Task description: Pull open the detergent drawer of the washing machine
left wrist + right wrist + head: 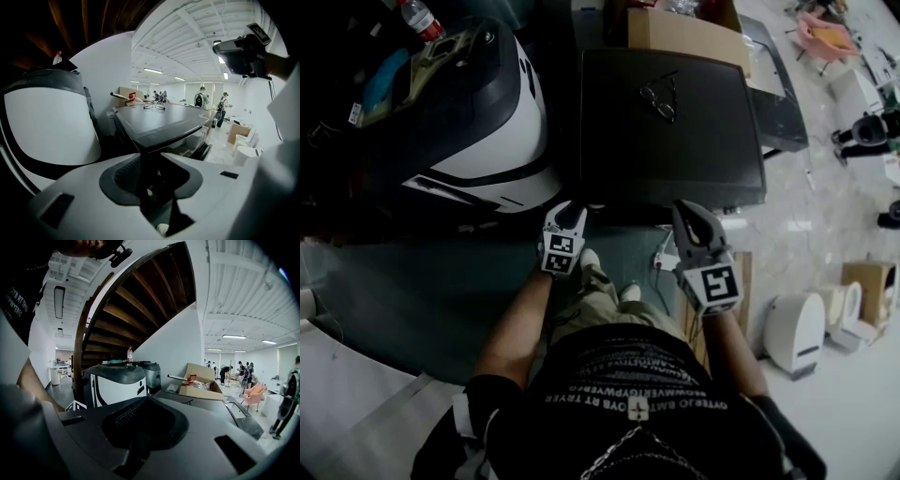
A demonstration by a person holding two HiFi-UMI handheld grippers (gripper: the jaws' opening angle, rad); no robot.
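Note:
A dark, flat-topped appliance (675, 150) stands in front of me; its front face and any detergent drawer are hidden in every view. My left gripper (567, 212) hangs just before its near left corner with its jaws apart. In the left gripper view that dark corner (154, 136) shows through the gap of the left gripper (152, 187), and nothing lies between the pads. My right gripper (688, 210) is held at the near edge further right, shut and empty. The right gripper (140, 437) points past the appliance's top.
A pair of glasses (661, 98) lies on the dark top. A white-and-black machine (487, 131) stands close on the left with a bottle (422, 19) on it. A cardboard box (684, 33) sits behind. White appliances (795, 330) stand on the floor at right.

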